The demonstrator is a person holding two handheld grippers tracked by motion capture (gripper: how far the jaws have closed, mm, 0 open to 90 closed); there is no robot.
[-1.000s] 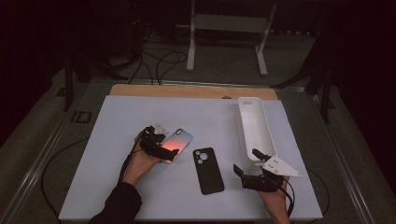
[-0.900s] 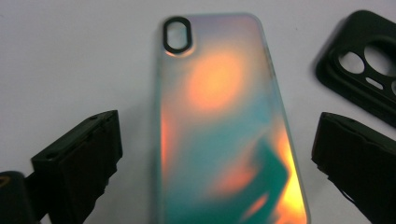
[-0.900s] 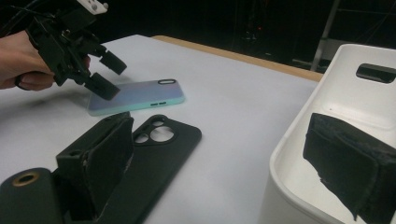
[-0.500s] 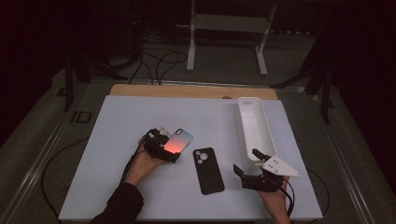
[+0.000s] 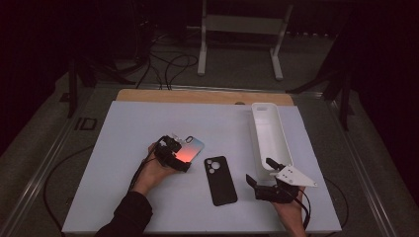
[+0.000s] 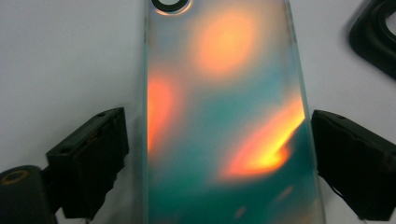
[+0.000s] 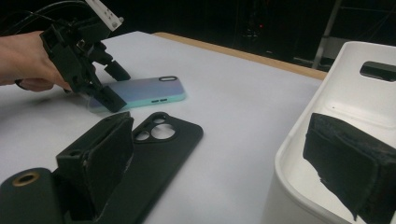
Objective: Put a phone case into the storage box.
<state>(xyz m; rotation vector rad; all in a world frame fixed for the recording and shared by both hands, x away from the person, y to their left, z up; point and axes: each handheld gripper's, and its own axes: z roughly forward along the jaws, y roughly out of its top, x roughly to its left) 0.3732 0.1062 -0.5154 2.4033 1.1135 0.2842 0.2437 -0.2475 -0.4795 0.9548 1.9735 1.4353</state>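
An iridescent phone lies flat on the white table top, camera end away from the person. My left gripper is open and straddles its near end, one jaw on each long side. In the left gripper view the phone lies between the jaws of the left gripper, with a small gap at the left jaw. A black phone case lies flat beside it. My right gripper stands open near the front right with nothing between its jaws, and in the right gripper view it looks across the case.
A long white tray stands at the right, its near end beside the right gripper's far jaw. The white mat ends at a wooden strip at the back. Cables and a metal stand are on the floor beyond.
My left gripper has crept slightly to the right along the iridescent phone. The right gripper, the case and the tray have stayed put.
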